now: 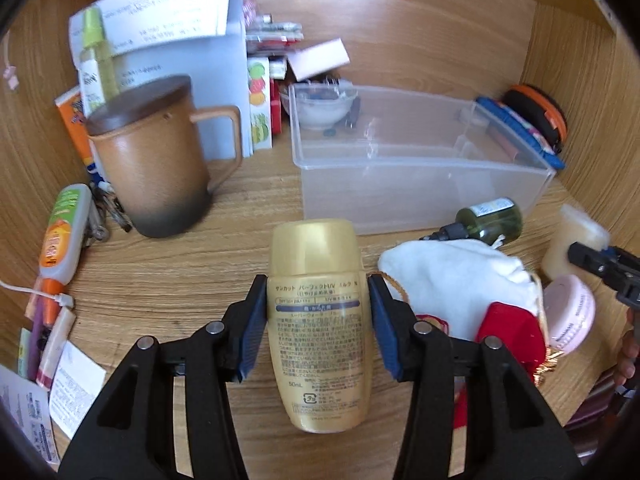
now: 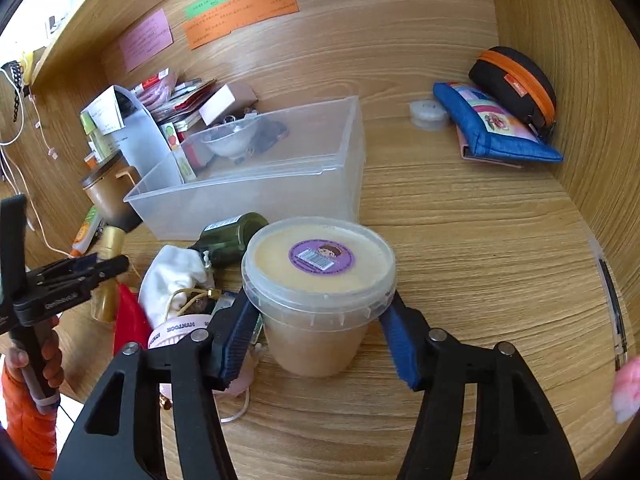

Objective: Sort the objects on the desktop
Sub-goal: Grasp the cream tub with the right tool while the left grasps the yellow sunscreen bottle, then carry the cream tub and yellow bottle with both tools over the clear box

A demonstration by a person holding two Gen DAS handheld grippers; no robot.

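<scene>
My left gripper [image 1: 318, 320] is shut on a gold sunscreen bottle [image 1: 318, 320], its blue pads pressed on both sides; the bottle is held just above the wooden desk. My right gripper [image 2: 320, 332] is shut on a clear lidded tub [image 2: 318, 288] of beige cream with a purple sticker, gripped under the rim. A clear plastic bin [image 1: 416, 160] stands behind both; it also shows in the right wrist view [image 2: 256, 184]. In the right wrist view the left gripper [image 2: 80, 272] holds the gold bottle [image 2: 108, 272] at far left.
A brown lidded mug [image 1: 156, 168] stands left. A white pouch [image 1: 460, 280], red item [image 1: 512, 332], pink jar [image 1: 572, 312] and green bottle [image 1: 492, 220] lie right. A blue pouch [image 2: 496, 128] and black-orange case [image 2: 516, 84] sit by the right wall. Papers and boxes crowd the back left.
</scene>
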